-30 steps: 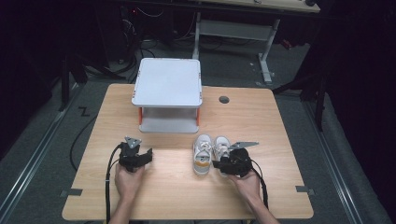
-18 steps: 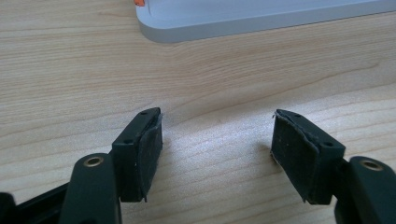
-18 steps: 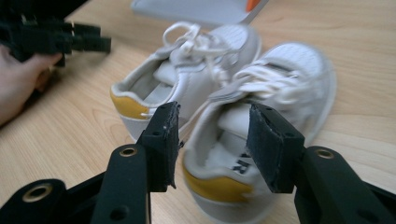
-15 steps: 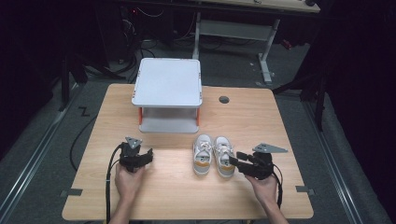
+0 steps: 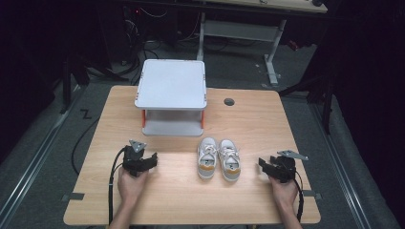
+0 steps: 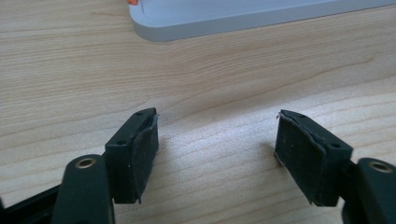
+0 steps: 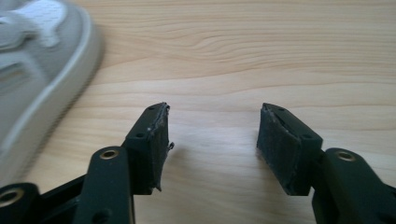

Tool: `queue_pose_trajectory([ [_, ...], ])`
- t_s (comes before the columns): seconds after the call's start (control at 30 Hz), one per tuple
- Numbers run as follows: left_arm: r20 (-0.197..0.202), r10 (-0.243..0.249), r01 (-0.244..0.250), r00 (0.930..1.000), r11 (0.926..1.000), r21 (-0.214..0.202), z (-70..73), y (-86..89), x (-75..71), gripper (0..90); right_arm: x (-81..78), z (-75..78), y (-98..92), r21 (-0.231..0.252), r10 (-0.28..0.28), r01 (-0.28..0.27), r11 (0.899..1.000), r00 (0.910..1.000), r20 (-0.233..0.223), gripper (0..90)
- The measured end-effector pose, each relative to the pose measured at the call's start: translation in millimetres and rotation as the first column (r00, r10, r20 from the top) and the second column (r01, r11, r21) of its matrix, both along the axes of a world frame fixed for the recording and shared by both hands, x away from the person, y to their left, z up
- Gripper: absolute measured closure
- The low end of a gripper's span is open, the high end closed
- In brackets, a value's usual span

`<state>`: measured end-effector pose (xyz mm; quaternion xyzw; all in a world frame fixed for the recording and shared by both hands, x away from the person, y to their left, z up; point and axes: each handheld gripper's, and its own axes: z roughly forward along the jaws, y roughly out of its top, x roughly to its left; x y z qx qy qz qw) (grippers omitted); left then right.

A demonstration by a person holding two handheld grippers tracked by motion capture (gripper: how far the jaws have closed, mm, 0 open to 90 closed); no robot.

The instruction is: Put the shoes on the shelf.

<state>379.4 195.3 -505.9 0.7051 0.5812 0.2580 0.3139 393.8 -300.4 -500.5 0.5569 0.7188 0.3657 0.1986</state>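
A pair of small white and grey sneakers [image 5: 218,159] stands side by side at the table's middle, toes pointing away from me. My right gripper [image 5: 265,166] rests on the wood a short way right of them, and its jaws have just been opening with nothing between them. In the right gripper view the gripper [image 7: 212,128] stands open over bare wood, with one sneaker's side [image 7: 37,60] at the upper left. My left gripper [image 5: 152,161] lies to the left of the shoes. Its jaws [image 6: 217,135] have also just been opening, wide apart and empty.
A white two-level stand [image 5: 172,90] with orange posts sits at the table's back centre; its lower edge [image 6: 243,16] lies ahead of the left gripper. A round cable hole [image 5: 229,101] is to its right. The wooden table [image 5: 191,205] has dark floor around it.
My right gripper has drawn away to the right from the right sneaker, and its jaws have spread. The shoes stay where they were. The left hand has kept still.
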Motion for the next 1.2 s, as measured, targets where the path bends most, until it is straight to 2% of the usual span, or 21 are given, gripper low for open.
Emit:
queue_pose_trajectory([
  [0.1, 0.0, 0.0, 0.0, 1.0, 1.0, 0.0, 0.0, -0.1, 0.0, 29.7, 1.6, 0.1, -6.3, -0.02, -0.046, 0.046, 0.999, 0.9989, 0.001, 41.2],
  [0.2, -0.003, 0.009, -0.009, 1.0, 1.0, -0.004, 0.5, -1.4, 0.1, 29.4, 3.2, 0.0, -6.8, -0.059, -0.047, 0.047, 0.997, 0.9989, 0.007, 40.3],
  [0.23, -0.018, 0.009, -0.009, 0.9998, 1.0, 0.0, 2.0, -2.0, -0.3, 30.1, 3.8, -0.1, -5.6, -0.083, -0.047, 0.048, 0.995, 0.9988, 0.011, 39.3],
  [0.27, -0.049, 0.017, -0.017, 0.9986, 0.9998, -0.005, 5.9, -4.4, -1.9, 32.3, 3.9, -0.2, -4.1, -0.097, -0.048, 0.049, 0.994, 0.9988, 0.012, 38.5],
  [0.3, -0.074, 0.01, -0.013, 0.9972, 0.9995, -0.028, 9.7, -7.1, -3.6, 36.2, 4.0, -0.4, -1.1, -0.128, -0.041, 0.043, 0.991, 0.999, 0.017, 37.1],
  [0.33, -0.084, -0.005, 0.002, 0.9964, 0.9991, -0.041, 14.8, -12.0, -7.1, 36.3, 3.6, -0.5, 1.3, -0.148, -0.034, 0.037, 0.988, 0.9992, 0.02, 37.0],
  [0.37, -0.081, -0.016, 0.012, 0.9966, 0.9989, -0.045, 18.1, -16.0, -10.2, 36.7, 3.6, -0.6, 1.6, -0.145, -0.022, 0.024, 0.989, 0.9996, 0.018, 36.4],
  [0.43, -0.061, -0.047, 0.045, 0.997, 0.9982, -0.039, 27.1, -26.8, -18.7, 38.2, 3.9, -0.6, 0.8, -0.137, -0.02, 0.022, 0.99, 0.9997, 0.015, 36.0],
  [0.5, -0.067, -0.097, 0.095, 0.993, 0.995, -0.029, 39.6, -41.7, -27.8, 41.3, 3.8, -0.6, 1.1, -0.142, -0.02, 0.022, 0.99, 0.9997, 0.016, 35.8],
  [0.63, -0.075, -0.184, 0.183, 0.9801, 0.9829, -0.023, 58.1, -70.3, -37.4, 43.4, 3.8, -0.7, 1.4, -0.143, -0.019, 0.021, 0.99, 0.9997, 0.016, 35.2],
  [0.73, -0.077, -0.246, 0.241, 0.9663, 0.9684, -0.063, 68.2, -92.2, -40.8, 43.1, 3.6, -0.7, 1.9, -0.143, -0.014, 0.016, 0.99, 0.9998, 0.014, 35.1],
  [0.9, -0.071, -0.32, 0.314, 0.9447, 0.9456, -0.085, 75.4, -132.7, -41.2, 40.9, 3.5, -0.7, 2.2, -0.143, -0.012, 0.014, 0.99, 0.9998, 0.014, 35.0],
  [1.03, -0.067, -0.351, 0.346, 0.934, 0.935, -0.078, 74.8, -155.4, -39.3, 40.2, 3.5, -0.7, 2.1, -0.144, -0.01, 0.012, 0.989, 0.9998, 0.015, 34.5],
  [1.13, -0.075, -0.375, 0.366, 0.9238, 0.9236, -0.114, 74.8, -171.6, -34.0, 39.4, 3.4, -0.7, 2.2, -0.144, -0.008, 0.01, 0.989, 0.9999, 0.015, 34.4],
  [1.2, -0.077, -0.371, 0.36, 0.9255, 0.9248, -0.123, 75.0, -179.6, -29.6, 38.0, 3.4, -0.8, 2.2, -0.145, -0.008, 0.01, 0.989, 0.9999, 0.015, 34.3],
])
